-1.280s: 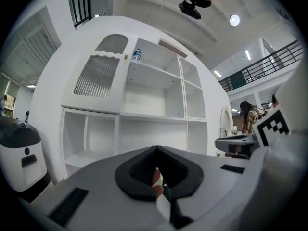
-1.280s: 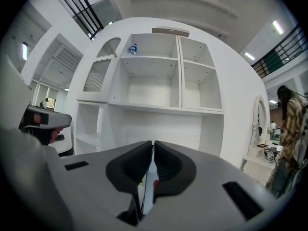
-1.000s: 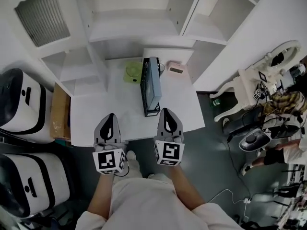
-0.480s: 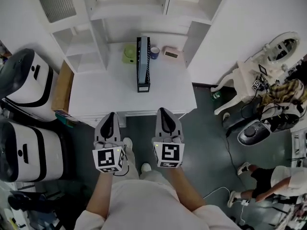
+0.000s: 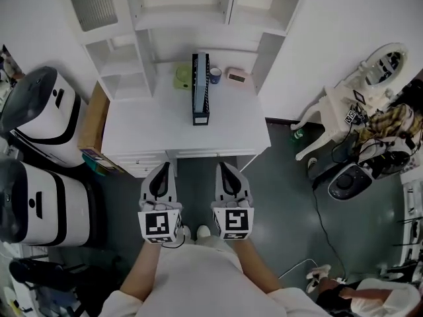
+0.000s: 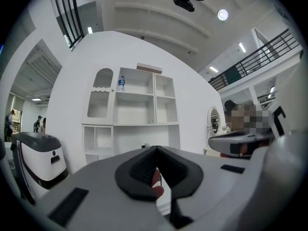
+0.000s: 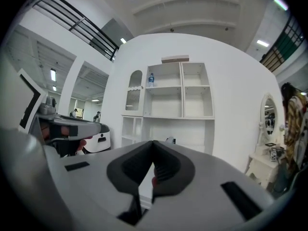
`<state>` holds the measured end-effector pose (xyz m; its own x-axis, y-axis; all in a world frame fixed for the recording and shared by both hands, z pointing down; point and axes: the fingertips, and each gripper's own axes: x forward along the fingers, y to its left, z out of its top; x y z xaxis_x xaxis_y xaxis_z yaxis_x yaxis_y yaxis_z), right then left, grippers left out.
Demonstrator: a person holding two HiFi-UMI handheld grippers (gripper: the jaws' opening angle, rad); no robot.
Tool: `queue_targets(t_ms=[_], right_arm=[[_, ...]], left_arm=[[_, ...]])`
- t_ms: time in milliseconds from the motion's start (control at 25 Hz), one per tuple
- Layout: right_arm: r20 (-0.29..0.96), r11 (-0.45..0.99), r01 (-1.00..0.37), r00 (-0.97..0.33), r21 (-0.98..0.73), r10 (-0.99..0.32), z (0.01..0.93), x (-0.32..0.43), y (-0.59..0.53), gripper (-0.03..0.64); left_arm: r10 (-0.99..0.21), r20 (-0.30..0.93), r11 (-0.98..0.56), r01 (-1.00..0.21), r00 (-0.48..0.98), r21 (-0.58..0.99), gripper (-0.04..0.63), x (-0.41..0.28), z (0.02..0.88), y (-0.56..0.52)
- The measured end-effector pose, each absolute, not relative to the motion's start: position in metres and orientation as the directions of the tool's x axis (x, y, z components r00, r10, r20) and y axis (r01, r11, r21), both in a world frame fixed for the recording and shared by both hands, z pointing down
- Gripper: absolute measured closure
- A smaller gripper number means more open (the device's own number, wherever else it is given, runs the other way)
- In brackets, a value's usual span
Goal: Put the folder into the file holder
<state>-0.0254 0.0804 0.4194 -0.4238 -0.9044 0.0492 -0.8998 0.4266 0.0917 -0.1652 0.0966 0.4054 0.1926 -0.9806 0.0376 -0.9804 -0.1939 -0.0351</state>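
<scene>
Over open floor (image 5: 284, 197), left gripper (image 5: 162, 168) and right gripper (image 5: 222, 167) both pressed shut (empty), short of desk edge (image 5: 198, 149)

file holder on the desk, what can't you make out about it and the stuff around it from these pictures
- file holder: head view, seen from above and small; whether a folder sits inside is unclear.
- desk: both gripper views, mostly covered by the left gripper and right gripper bodies.
- green thing: head view, too small to identify.
</scene>
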Motion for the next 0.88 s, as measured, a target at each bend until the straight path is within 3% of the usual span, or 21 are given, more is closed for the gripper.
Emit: queue_targets(t_ms=[480,880], right_arm=[[0.025,0.429,-0.901,-0.428,0.068,-0.903,0.409,-0.054,0.091,0.620],[-0.055,0.414,-0.900,-0.424,0.136,-0.904,0.378,-0.052,0.065,0.620]], left_arm=[[-0.973,0.048,-0.222,-0.973,0.225,0.064,0.603,-0.199,0.408,0.114],[-0.969,-0.034,-0.243,-0.970,0.244,-0.021,0.603,-0.208,0.380,0.095]])
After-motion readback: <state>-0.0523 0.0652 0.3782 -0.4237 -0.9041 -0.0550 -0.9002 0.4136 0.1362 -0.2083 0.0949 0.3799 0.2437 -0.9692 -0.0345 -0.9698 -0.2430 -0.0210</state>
